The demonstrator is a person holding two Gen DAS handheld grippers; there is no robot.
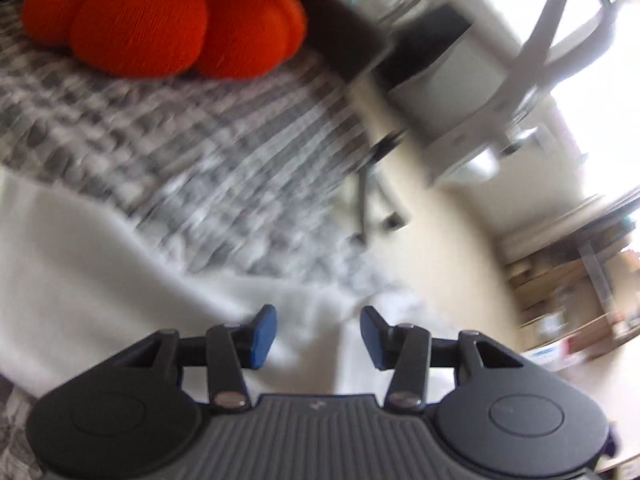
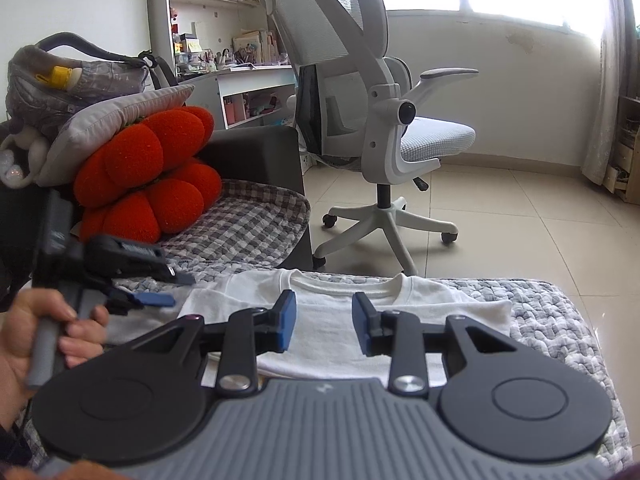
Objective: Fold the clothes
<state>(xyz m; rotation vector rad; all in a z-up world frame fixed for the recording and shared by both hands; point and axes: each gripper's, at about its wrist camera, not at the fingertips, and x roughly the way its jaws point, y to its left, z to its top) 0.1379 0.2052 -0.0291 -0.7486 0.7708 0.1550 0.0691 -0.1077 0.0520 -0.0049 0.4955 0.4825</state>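
A white T-shirt (image 2: 432, 300) lies flat on the grey quilted bed cover (image 2: 560, 320), with its collar at the far edge. My right gripper (image 2: 324, 326) hovers over the middle of the shirt. Its blue pads (image 2: 286, 322) stand apart with nothing between them. A hand (image 2: 36, 332) holds my left gripper (image 2: 160, 292) at the shirt's left sleeve. In the blurred left wrist view the left gripper (image 1: 318, 336) is open just above the white cloth (image 1: 80, 280), which is not pinched.
Red pumpkin cushions (image 2: 148, 184) under a grey pillow (image 2: 120, 116) and a bag are stacked at the back left on a checked blanket (image 2: 248, 224). A white office chair (image 2: 384, 120) stands on the tiled floor beyond the bed's far edge. A desk with shelves (image 2: 240, 80) is behind it.
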